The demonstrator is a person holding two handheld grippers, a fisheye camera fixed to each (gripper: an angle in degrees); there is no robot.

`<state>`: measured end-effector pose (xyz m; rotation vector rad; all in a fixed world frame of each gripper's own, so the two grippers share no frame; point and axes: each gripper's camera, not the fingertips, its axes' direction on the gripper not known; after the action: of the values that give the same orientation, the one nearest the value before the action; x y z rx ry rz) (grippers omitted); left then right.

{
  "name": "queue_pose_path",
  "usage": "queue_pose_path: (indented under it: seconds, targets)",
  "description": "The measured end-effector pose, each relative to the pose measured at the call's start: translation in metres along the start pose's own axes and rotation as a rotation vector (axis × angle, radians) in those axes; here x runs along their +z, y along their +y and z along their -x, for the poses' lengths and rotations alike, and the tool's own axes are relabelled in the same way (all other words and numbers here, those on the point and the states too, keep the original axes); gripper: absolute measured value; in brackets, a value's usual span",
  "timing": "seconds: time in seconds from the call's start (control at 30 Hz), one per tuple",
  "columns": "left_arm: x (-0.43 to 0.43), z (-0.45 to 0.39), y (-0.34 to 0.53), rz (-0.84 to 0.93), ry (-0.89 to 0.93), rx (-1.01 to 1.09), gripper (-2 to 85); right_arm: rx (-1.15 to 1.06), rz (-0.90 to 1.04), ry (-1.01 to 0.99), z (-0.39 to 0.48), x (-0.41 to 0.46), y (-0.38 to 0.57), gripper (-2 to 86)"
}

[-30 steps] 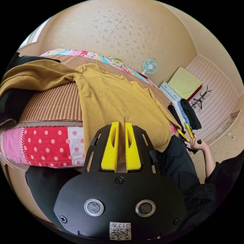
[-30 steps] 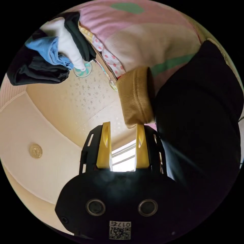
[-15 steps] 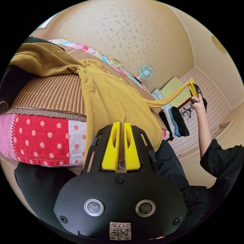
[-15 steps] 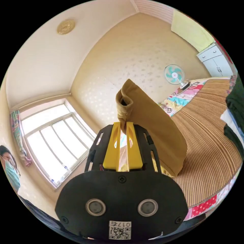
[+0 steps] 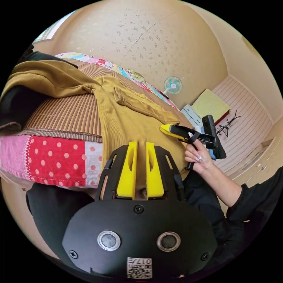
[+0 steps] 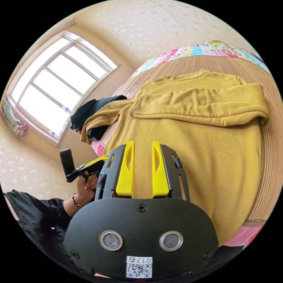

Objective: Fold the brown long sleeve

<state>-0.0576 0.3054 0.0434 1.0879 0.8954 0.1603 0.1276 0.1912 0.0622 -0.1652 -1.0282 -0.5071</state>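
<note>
**One sleeve across, the other waiting**

The brown long sleeve (image 6: 188, 153), a ribbed mustard-brown top, lies flat on the bed (image 5: 62, 115), one sleeve (image 6: 200, 107) folded across its chest. The right gripper (image 6: 141, 171) hovers, fingers parted and empty. The left gripper (image 5: 138, 171) has its fingers pinching the hem. Next, lay the other sleeve (image 5: 50, 79) across squarely, cuff flat.

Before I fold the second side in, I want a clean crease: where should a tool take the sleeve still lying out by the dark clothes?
Take the unfolded sleeve near its cuff end, coming from the window side. It lies stretched away from the brown long sleeve body and drapes over the dark clothes, so the end looks slightly raised and probably easy to pinch.
</note>
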Motion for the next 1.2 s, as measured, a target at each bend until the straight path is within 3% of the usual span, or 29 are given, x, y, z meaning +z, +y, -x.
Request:
queue_pose_path:
  seconds: [0.07, 0.2, 0.27, 0.4, 0.63, 0.87, 1.13, 1.2]
  targets:
    - [-0.009, -0.002, 0.002, -0.06, -0.08, -0.036, 9.1, 0.018, -0.073, 0.167, -0.002, -0.02, 0.012, 8.5]
    - [0.014, -0.008, -0.002, 0.027, -0.165, -0.06, 8.0, 0.123, -0.084, 0.615, -0.021, -0.025, 0.032, 7.9]
    - [0.027, -0.02, -0.005, 0.078, -0.23, -0.034, 5.1, 0.121, 0.054, 0.672, -0.034, 0.0, 0.036, 7.4]
    - [0.045, -0.054, -0.008, 0.153, -0.361, 0.07, 2.1, -0.036, 0.027, 0.819, -0.009, 0.034, 0.068, 5.0]
    - [0.038, -0.064, 0.001, 0.133, -0.371, -0.011, 0.4, 0.057, -0.15, 0.83, -0.01, 0.043, 0.107, 5.1]
    - [0.009, -0.102, 0.001, -0.098, -0.183, 0.035, 1.9, 0.079, -0.322, 0.747, -0.015, 0.056, 0.133, 3.6]
    - [0.078, -0.125, -0.138, -0.051, -0.141, 0.082, 7.8, 0.055, -0.29, 0.805, -0.018, 0.065, 0.131, 3.1]
    - [0.12, -0.12, -0.196, 0.046, -0.161, 0.054, 8.5, 0.046, -0.286, 0.821, -0.021, 0.065, 0.131, 3.1]
